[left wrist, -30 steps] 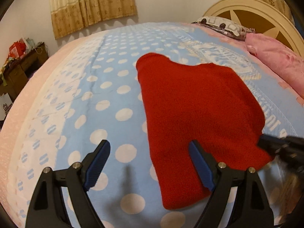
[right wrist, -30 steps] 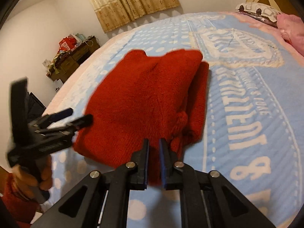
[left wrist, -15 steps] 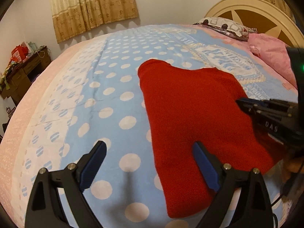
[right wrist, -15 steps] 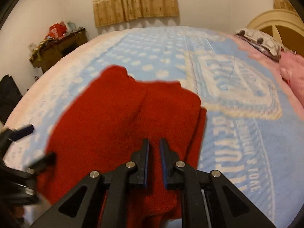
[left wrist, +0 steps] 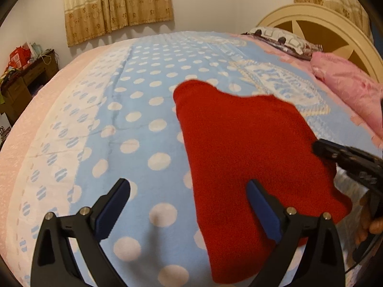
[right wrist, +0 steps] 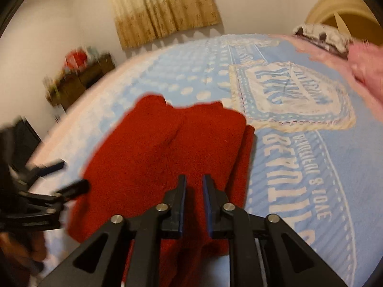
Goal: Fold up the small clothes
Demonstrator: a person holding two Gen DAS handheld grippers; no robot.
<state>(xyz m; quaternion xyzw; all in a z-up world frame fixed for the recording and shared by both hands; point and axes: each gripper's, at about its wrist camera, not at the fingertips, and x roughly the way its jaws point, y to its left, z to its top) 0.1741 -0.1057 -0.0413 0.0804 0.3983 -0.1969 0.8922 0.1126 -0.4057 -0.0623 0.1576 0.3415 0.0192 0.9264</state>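
Observation:
A small red knitted garment lies folded on the blue spotted blanket. My left gripper is open and empty, hovering over the garment's near left edge, its right finger above the cloth. My right gripper has its jaws nearly closed with a narrow gap, low over the garment's near edge; I cannot tell whether cloth is pinched. It shows at the right in the left wrist view. The left gripper shows blurred at the left in the right wrist view.
A pink pillow and a patterned pillow lie by the cream headboard. A cluttered dark cabinet stands at the far left. Curtains hang on the back wall.
The right gripper swung over the garment and back toward its right edge, and its jaws opened slightly. The left gripper stayed open, rising a little. The garment looks unchanged.

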